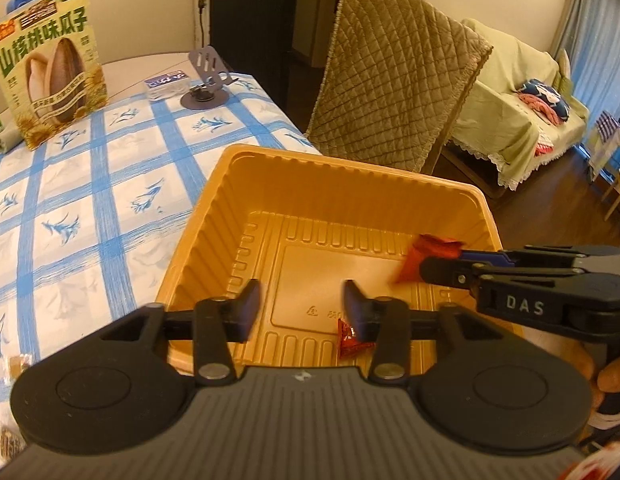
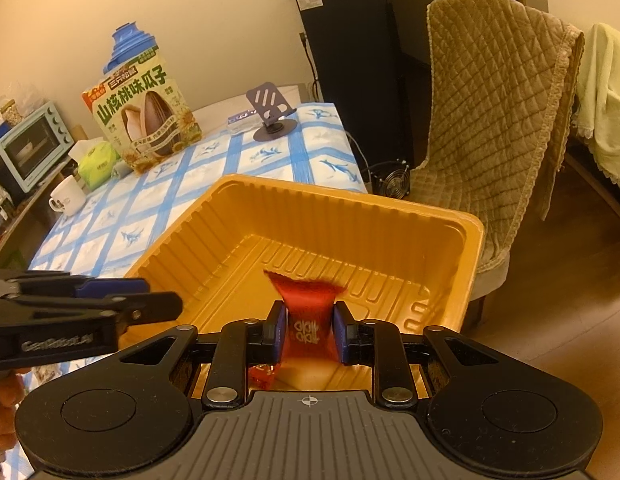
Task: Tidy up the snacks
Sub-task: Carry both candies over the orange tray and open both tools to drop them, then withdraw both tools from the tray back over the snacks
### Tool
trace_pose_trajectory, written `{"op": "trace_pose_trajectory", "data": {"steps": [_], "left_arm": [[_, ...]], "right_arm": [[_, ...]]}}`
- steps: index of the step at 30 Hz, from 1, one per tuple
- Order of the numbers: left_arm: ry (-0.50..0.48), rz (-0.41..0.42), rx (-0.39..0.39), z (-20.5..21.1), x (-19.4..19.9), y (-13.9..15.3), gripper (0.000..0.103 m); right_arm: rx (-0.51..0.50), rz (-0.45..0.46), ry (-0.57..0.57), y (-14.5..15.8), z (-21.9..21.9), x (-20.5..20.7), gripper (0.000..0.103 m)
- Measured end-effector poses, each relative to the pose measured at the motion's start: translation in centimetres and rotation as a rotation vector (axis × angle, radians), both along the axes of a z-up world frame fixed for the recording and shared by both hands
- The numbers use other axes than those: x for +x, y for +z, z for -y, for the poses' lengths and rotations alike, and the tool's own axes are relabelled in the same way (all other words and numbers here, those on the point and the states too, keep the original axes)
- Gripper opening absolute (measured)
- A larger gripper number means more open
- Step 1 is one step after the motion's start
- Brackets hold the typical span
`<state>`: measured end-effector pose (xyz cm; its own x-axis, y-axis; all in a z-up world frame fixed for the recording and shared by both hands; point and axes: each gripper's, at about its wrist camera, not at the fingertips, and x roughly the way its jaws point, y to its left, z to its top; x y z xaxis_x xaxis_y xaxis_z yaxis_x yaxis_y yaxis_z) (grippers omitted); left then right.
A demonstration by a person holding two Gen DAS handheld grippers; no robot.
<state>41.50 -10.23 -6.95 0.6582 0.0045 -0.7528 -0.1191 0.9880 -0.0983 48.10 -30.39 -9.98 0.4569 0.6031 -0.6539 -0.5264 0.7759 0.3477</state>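
Observation:
An orange plastic tray (image 1: 310, 168) stands at the near right corner of the blue-checked table. My left gripper (image 1: 302, 300) hangs open over the tray's near edge with nothing between its fingers. A small red wrapped candy (image 1: 352, 340) lies on the tray floor just beside its right finger. From the right, my right gripper (image 1: 430, 268) reaches over the tray, shut on a red snack packet (image 1: 424, 254). In the right wrist view the right gripper (image 2: 308, 332) clamps that red packet (image 2: 308, 300) above the tray (image 2: 350, 200). The small candy (image 2: 262, 374) lies below it, and the left gripper (image 2: 158, 296) shows at the left.
A sunflower-seed box (image 2: 146, 120) and a phone stand (image 2: 270, 116) stand at the table's far end, with a mug (image 2: 68, 196) and tissue pack (image 2: 96, 164) at the left. A quilt-covered chair (image 2: 494, 112) is beside the table's right edge, and a small fan (image 2: 392, 178) sits on the floor.

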Motion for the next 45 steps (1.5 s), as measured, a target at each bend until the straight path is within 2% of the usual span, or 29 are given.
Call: {"op": "trace_pose_trajectory", "data": {"steps": [3, 7, 11, 23, 31, 45], "left_arm": [[0.02, 0.015, -0.009, -0.1, -0.8, 0.5, 0.062], [0.046, 0.033, -0.012, 0.0, -2.1, 1.3, 0.072], [0.071, 0.052, -0.022, 0.0, -3.9, 2.2, 0.075], [0.123, 0.093, -0.029, -1.8, -12.3, 4.4, 0.075], [0.123, 0.082, -0.028, -4.6, -19.0, 4.4, 0.075], [0.158, 0.027, -0.007, -11.7, -29.9, 3.0, 0.073]], "right_arm": [[0.006, -0.009, 0.006, 0.0, 0.1, 0.2, 0.029], [0.023, 0.013, 0.002, 0.6, 0.7, -0.5, 0.056], [0.038, 0.024, 0.011, 1.2, 1.5, -1.5, 0.065], [0.084, 0.073, 0.038, 4.2, 2.9, -7.8, 0.07], [0.081, 0.053, 0.013, 5.3, 2.1, -13.1, 0.07], [0.01, -0.021, 0.035, 3.9, -4.3, -21.8, 0.07]]}}
